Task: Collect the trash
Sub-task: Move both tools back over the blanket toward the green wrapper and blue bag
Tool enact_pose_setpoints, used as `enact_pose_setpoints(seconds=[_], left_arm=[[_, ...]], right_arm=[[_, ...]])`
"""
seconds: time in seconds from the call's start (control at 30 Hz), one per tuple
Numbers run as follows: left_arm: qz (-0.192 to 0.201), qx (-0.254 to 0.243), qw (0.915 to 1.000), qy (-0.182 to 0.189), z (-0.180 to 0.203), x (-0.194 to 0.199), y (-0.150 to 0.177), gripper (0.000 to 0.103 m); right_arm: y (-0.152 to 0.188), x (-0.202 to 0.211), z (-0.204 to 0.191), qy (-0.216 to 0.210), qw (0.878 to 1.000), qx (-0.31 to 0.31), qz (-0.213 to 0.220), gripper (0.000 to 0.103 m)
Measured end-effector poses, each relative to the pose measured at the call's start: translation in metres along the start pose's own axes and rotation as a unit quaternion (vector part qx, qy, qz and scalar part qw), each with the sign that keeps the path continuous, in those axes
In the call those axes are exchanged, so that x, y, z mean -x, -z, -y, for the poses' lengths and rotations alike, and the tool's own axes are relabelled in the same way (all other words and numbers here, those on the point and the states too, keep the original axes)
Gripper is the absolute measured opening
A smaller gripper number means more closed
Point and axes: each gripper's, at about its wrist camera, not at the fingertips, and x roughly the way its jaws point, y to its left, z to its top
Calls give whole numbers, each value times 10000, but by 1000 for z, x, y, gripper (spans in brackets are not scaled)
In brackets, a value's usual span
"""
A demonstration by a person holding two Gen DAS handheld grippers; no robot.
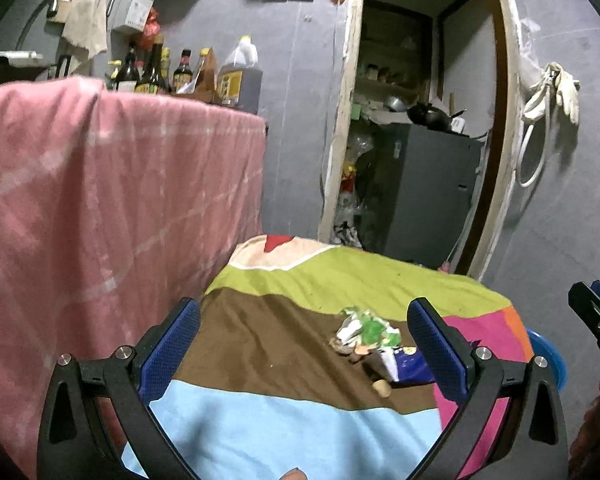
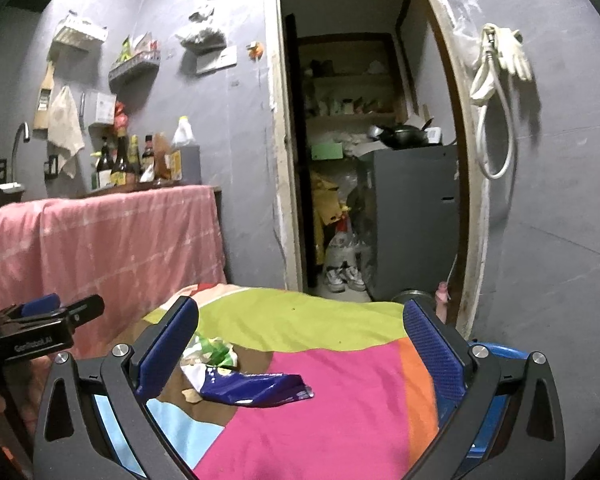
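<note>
Your trash sits in a small cluster on the colourful cloth (image 1: pixel 260 412) covering the worktop: a crumpled green-and-white wrapper (image 1: pixel 366 329), a flattened blue-and-white snack bag (image 2: pixel 252 388) touching it on the near side, and a few brown scraps (image 1: pixel 354 354), with one pale brown bit (image 1: pixel 380 386) lying just apart from the rest. That makes two wrappers, while the small scraps are too small to count surely. Your left tool (image 1: pixel 304 344) hovers above the brown and light-blue stripes with its blue pads spread wide and nothing between them; the cluster lies ahead and to its right, near the right-hand pad. Your right tool (image 2: pixel 300 346) is likewise spread wide and holds nothing, poised over the pink patch with the blue bag just beside its left pad. A pink draped cloth (image 1: pixel 100 200) rises close along the left of the worktop. The far edge drops toward an open doorway (image 2: pixel 364 160), and a blue bin (image 1: pixel 550 354) shows just past the right edge
</note>
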Motion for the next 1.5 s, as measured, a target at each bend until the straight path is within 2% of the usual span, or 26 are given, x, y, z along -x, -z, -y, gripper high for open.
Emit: enact_pose_setpoints(seconds=[0.67,1.17,1.5], left_arm=[[-345,32,9994,-55,-14,-45,7,101],[-698,-15,9976,11,-13,-74,13,101],[-928,-26,9957,7,-12,-89,15,101]], right_arm=[[21,-56,-16,-141,9976,365,-573,103],[39,-92,-10,-72,9915,539,-1180,103],[52,-113,-6,155,9830,668,-1703,103]])
